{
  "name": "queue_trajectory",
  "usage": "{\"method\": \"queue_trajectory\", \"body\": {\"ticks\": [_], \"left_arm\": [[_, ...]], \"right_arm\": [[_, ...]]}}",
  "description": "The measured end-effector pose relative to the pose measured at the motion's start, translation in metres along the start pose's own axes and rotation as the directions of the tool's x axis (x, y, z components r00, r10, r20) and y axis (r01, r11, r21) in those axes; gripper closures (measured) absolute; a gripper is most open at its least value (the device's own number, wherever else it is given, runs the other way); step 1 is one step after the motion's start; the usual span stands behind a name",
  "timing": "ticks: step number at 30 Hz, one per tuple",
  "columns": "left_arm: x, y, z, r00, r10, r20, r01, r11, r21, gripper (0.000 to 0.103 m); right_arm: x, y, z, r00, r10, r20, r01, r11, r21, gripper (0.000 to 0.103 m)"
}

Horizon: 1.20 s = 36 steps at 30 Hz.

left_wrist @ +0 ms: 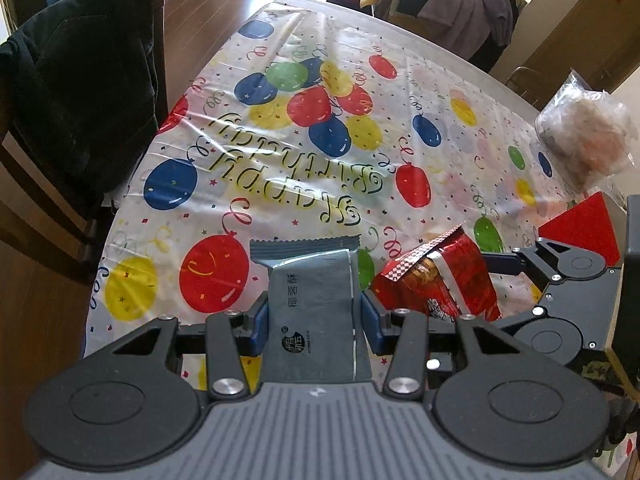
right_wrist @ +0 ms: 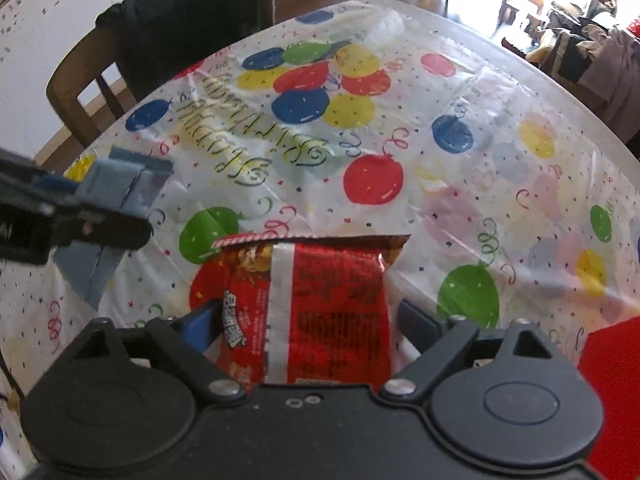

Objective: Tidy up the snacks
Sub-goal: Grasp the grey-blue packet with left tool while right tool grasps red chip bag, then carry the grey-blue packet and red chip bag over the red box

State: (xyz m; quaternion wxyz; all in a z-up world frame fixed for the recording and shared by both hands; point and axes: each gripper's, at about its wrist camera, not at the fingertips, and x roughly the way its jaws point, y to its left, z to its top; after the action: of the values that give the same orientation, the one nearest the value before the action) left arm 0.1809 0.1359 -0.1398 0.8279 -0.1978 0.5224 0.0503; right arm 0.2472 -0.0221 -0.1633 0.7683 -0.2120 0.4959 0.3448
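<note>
A grey-blue snack packet [left_wrist: 312,292] with a zigzag top edge is pinched between the blue pads of my left gripper [left_wrist: 314,322], which is shut on it and holds it above the balloon tablecloth [left_wrist: 320,184]. From the right wrist view the same packet [right_wrist: 120,188] hangs in the left gripper [right_wrist: 100,216] at the far left. A red snack bag [right_wrist: 332,304] lies between the fingers of my right gripper [right_wrist: 308,322]. A small gap shows between the bag and the right pad, so the jaws stand open around it. The red bag [left_wrist: 436,280] also appears beside the packet.
A clear plastic bag of food [left_wrist: 580,136] sits at the table's right edge, with a red flat thing [left_wrist: 580,232] near it. A wooden chair draped in a dark garment [right_wrist: 180,20] stands at the table's far side. Clothes are piled on furniture [left_wrist: 460,4] beyond.
</note>
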Motion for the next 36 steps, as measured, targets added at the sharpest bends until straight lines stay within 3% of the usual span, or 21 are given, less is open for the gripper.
{"method": "queue_trajectory", "body": {"ticks": [7, 13, 22, 36], "left_arm": [[-0.007, -0.003, -0.006, 1.0, 0.004, 0.004, -0.004, 1.0, 0.012, 0.058], [-0.017, -0.008, -0.01, 1.0, -0.003, 0.017, 0.002, 0.999, 0.036, 0.058], [-0.042, -0.029, -0.018, 0.998, -0.051, 0.044, 0.045, 0.992, 0.118, 0.058], [-0.09, -0.1, -0.022, 0.987, -0.148, 0.065, 0.123, 0.95, 0.289, 0.058]], "right_arm": [[-0.009, 0.008, 0.0, 0.999, -0.031, 0.026, 0.031, 0.999, -0.012, 0.034], [-0.025, 0.008, -0.004, 0.997, -0.06, 0.042, 0.058, 0.997, 0.041, 0.034], [-0.087, 0.006, -0.027, 0.992, -0.088, 0.088, 0.071, 0.982, 0.175, 0.034], [-0.192, -0.019, -0.076, 0.963, -0.193, 0.19, 0.112, 0.923, 0.368, 0.034]]}}
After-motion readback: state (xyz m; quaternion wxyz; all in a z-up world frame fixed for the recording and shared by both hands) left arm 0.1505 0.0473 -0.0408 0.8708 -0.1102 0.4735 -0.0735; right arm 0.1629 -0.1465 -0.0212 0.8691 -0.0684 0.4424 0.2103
